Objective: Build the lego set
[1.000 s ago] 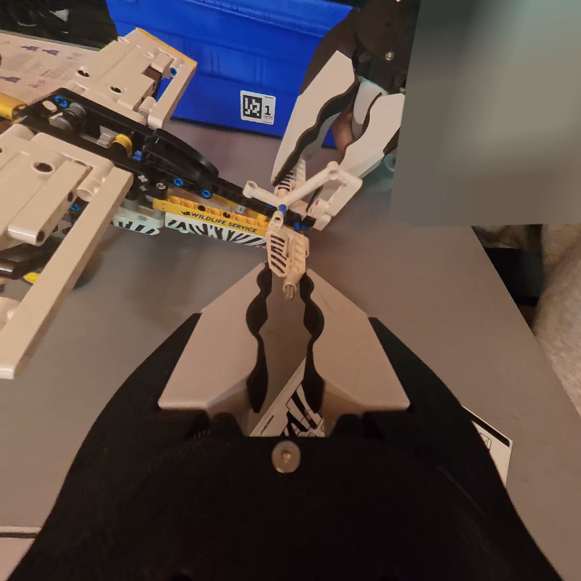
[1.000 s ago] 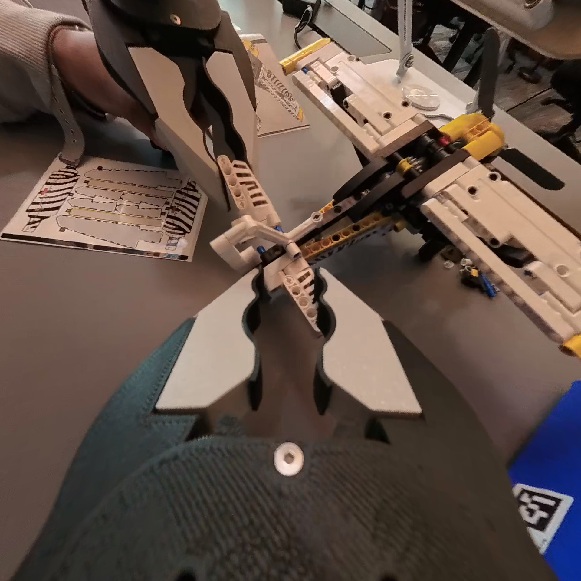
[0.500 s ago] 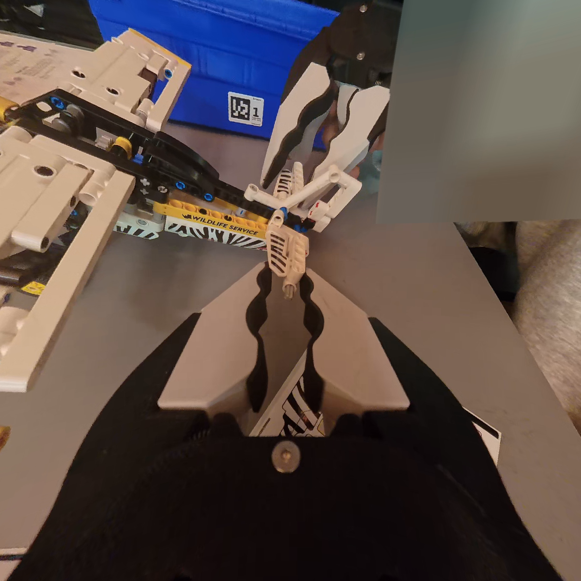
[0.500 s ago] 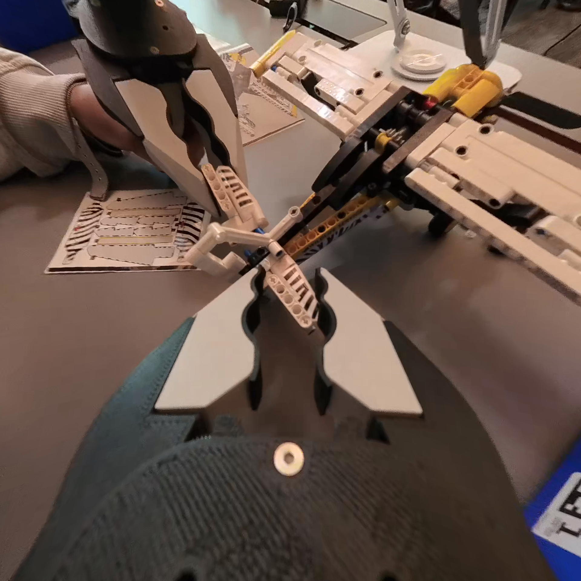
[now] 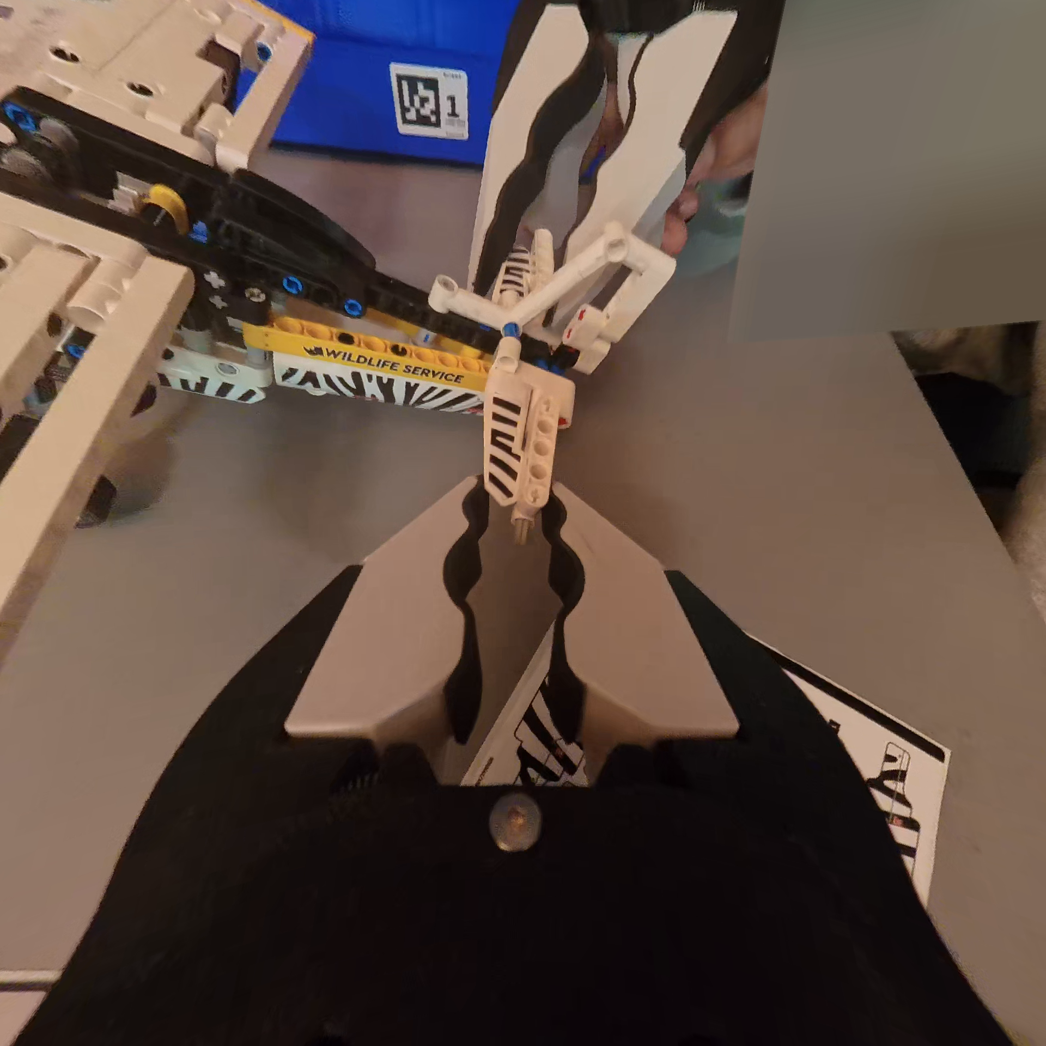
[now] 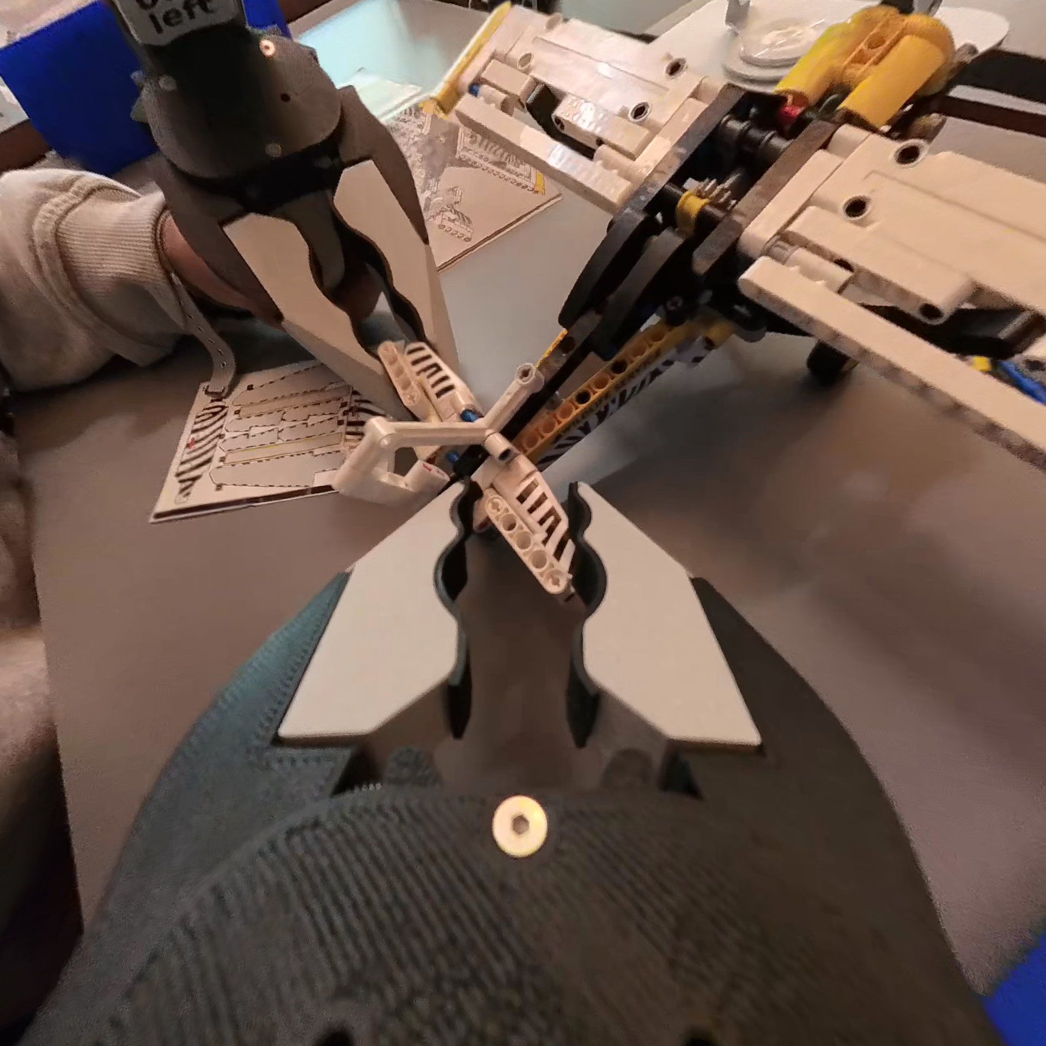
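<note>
Left wrist view: left gripper [image 5: 512,498] fingers pinch a zebra-striped tail fin [image 5: 518,447] of the lettered white-yellow Lego plane [image 5: 238,294] on the bench [image 5: 736,481].

Right wrist view: right gripper [image 6: 518,512] fingers stand spread around the opposite striped fin [image 6: 532,529].

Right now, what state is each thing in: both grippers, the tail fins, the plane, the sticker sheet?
Left gripper: part open, tips around the near striped fin, grip unclear.
Right gripper: part open, tips around the other striped fin, grip unclear.
Near striped fin: attached at the tail, tilted.
Other striped fin: attached at the tail, tilted.
Plane: partly built, standing on the table.
Sticker sheet: flat on the table, stickers mostly peeled.
</note>
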